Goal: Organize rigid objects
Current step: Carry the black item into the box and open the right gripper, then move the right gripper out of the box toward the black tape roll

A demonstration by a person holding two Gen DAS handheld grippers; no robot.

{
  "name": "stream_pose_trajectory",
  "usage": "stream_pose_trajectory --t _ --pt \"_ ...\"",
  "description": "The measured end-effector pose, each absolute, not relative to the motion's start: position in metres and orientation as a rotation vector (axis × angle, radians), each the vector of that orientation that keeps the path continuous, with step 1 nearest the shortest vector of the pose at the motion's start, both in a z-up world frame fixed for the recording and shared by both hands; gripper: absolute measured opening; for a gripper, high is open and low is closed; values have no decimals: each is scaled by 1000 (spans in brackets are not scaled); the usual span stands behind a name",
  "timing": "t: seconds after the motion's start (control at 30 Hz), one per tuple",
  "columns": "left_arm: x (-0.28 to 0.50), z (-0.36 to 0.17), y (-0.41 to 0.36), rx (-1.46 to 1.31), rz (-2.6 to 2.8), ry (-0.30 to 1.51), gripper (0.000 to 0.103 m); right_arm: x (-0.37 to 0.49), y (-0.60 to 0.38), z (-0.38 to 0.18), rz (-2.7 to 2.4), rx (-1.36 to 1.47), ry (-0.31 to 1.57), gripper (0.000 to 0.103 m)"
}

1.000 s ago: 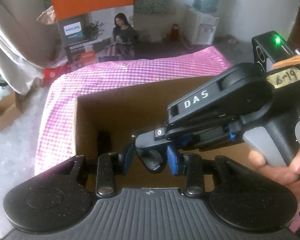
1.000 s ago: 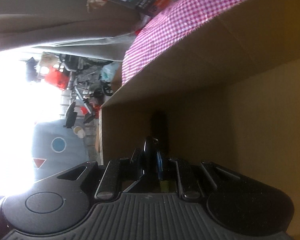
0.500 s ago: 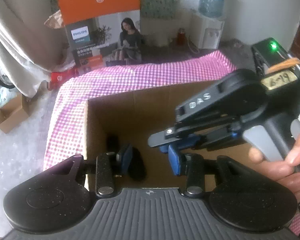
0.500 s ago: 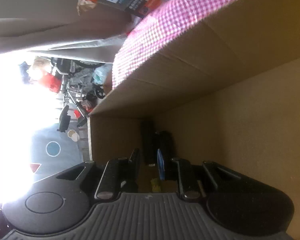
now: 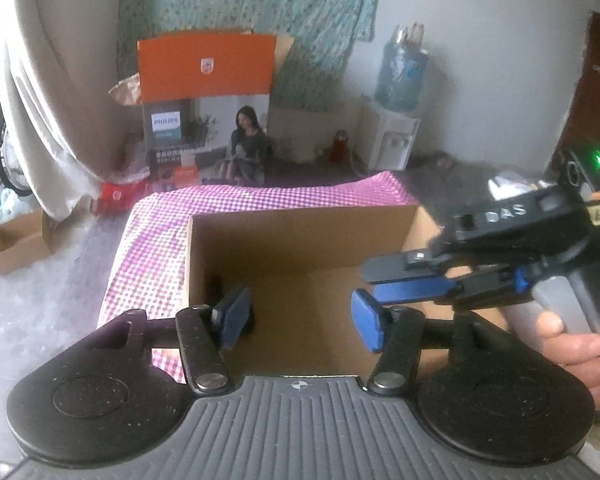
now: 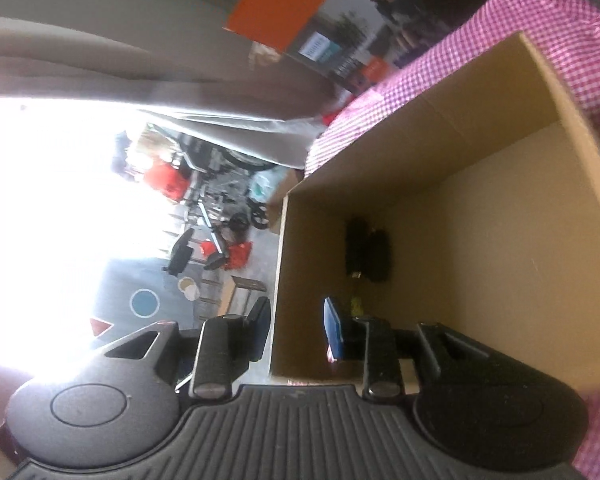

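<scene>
Cardboard box (image 5: 300,240) beneath splayed left gripper (image 5: 300,312), right gripper (image 5: 370,280) sideways.

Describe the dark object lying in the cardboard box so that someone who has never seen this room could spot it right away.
Find the open cardboard box sitting on the pink checked cloth. Look down at its floor, into the corner by one side wall: two black objects lie there side by side. They are the only dark shapes on the box's plain tan floor.
</scene>
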State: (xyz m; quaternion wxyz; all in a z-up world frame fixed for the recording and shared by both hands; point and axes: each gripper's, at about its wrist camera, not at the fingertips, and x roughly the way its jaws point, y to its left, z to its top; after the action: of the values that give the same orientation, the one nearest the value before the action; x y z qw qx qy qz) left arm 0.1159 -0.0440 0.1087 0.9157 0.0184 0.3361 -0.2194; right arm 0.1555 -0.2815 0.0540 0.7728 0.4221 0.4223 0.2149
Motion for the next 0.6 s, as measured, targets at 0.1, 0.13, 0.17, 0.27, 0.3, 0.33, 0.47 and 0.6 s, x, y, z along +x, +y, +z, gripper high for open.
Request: stream_pose_trajectory --t 0.1,0.13,0.17,0.27,0.3,0.33,0.47,0.6 --pt "92 104 -38 41 -456 687 62 118 -285 53 484 911 883 38" --pt "86 102 -37 43 -454 691 63 105 -285 50 487 911 877 40" --pt "79 98 -35 47 -454 697 64 94 -287 48 486 911 871 44" --pt "61 86 -30 60 -463 712 68 61 -287 41 488 901 855 45" --pt "55 81 -30 68 -462 719 69 51 -286 37 490 896 851 45" --pt "51 77 -29 77 -465 727 69 42 -285 35 489 890 848 45" --pt "36 56 -30 103 -485 769 72 10 -282 26 445 846 832 45" --pt "28 36 -34 110 -499 820 73 -12 -276 16 380 770 830 45"
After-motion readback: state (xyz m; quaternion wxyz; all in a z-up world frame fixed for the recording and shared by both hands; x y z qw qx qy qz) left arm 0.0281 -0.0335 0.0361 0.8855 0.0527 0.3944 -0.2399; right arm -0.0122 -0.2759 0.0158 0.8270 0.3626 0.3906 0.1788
